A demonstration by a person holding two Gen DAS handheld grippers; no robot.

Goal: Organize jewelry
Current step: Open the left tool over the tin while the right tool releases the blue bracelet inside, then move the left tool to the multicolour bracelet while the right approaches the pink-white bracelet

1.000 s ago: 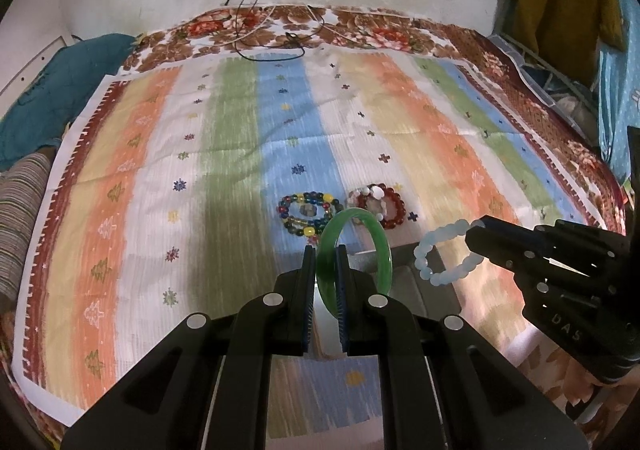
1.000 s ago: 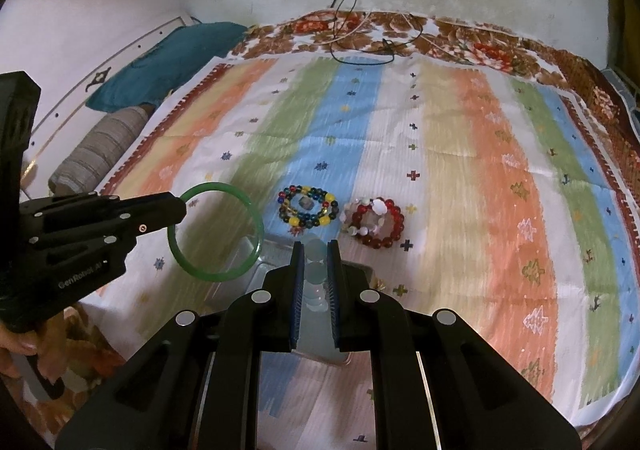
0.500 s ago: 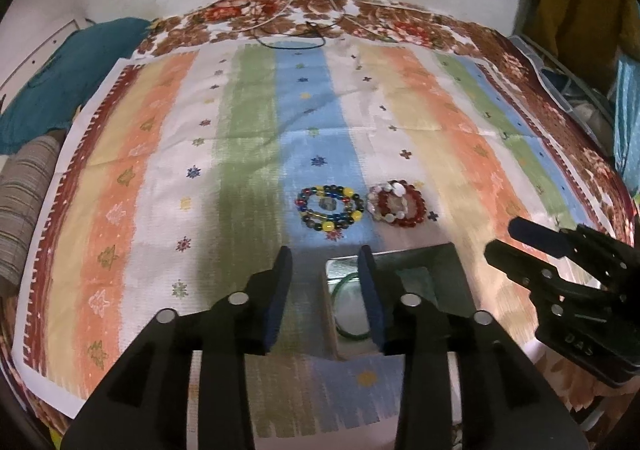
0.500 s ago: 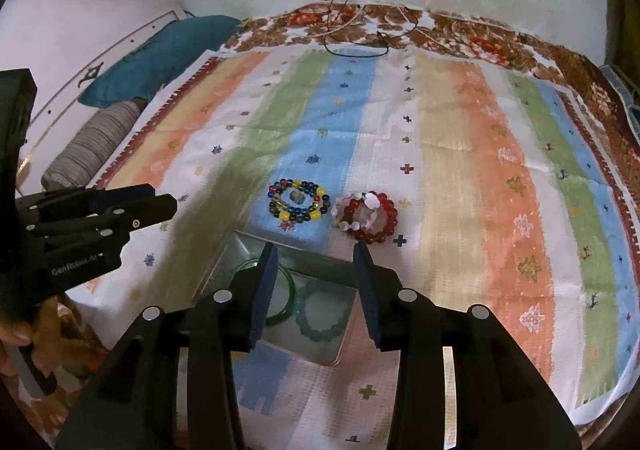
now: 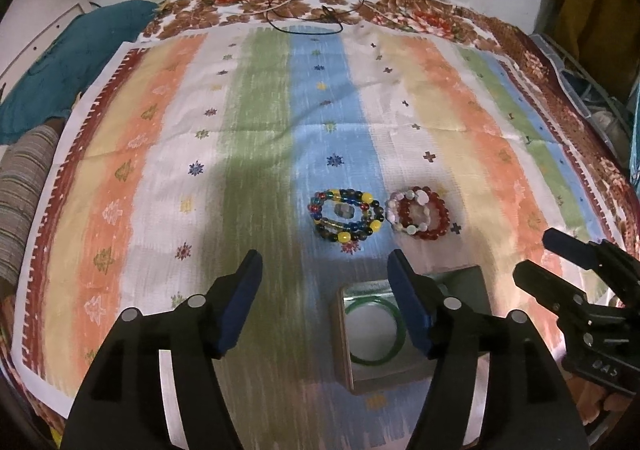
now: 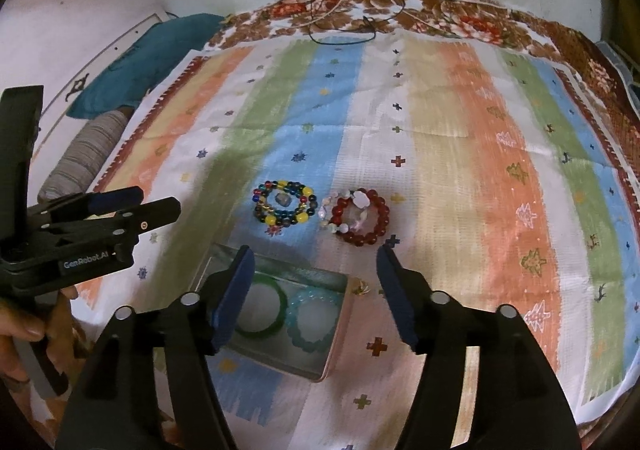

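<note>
A metal tin (image 6: 276, 272) (image 5: 342, 334) lies on the striped cloth near its front edge. Inside it lie a green bangle (image 6: 264, 324) (image 5: 370, 360) and a pale blue beaded bracelet (image 6: 312, 320). Beyond the tin lie a multicoloured bead bracelet (image 5: 346, 219) (image 6: 284, 207) and a red-and-white bead bracelet (image 5: 418, 217) (image 6: 358, 221). My left gripper (image 5: 324, 274) is open and empty above the cloth, left of the tin. My right gripper (image 6: 314, 264) is open and empty over the tin's far edge. Each gripper shows in the other's view (image 6: 132, 205) (image 5: 544, 254).
The striped cloth (image 5: 160, 169) covers a bed with a floral sheet. A teal pillow (image 5: 60, 61) and a striped bolster (image 5: 20, 189) lie at the left. Black cables (image 5: 308, 9) hang down the back wall onto the bed. A small gold item (image 6: 360, 286) lies beside the tin.
Both grippers let go of their bracelets, which dropped into the tin. Both have opened wide and pulled back, the left one shifting left.
</note>
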